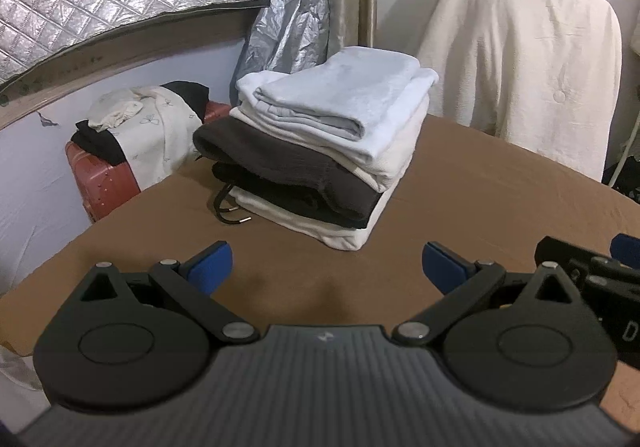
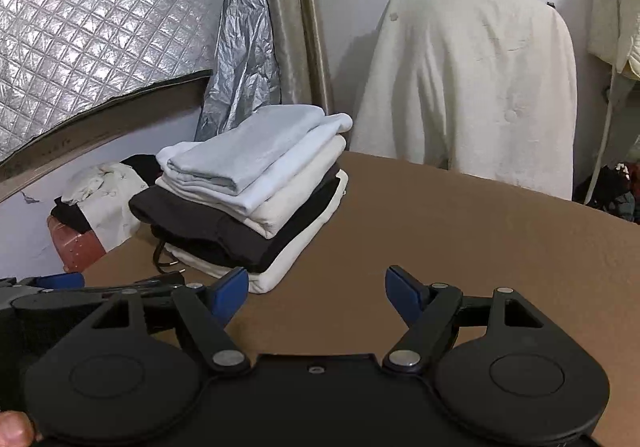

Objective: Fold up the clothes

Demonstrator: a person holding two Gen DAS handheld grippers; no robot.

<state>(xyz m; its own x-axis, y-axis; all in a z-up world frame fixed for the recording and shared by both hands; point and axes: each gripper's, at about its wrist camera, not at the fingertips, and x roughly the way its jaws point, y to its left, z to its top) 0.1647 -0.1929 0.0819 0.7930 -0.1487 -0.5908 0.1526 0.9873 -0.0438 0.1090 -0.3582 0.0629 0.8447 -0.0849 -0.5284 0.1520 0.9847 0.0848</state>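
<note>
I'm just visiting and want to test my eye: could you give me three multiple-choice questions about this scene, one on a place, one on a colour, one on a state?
1. Where is the stack of folded clothes?
A. on the brown table
B. on the red suitcase
C. on the draped chair

2. What colour is the top garment?
A. black
B. pale blue
C. red

3. How stands the left gripper?
A. shut on cloth
B. open, empty
C. shut, empty

Answers: 1 A, the stack rests on the brown surface. 2 B, the top layer is pale blue. 3 B, the blue pads stand apart over bare table.
</note>
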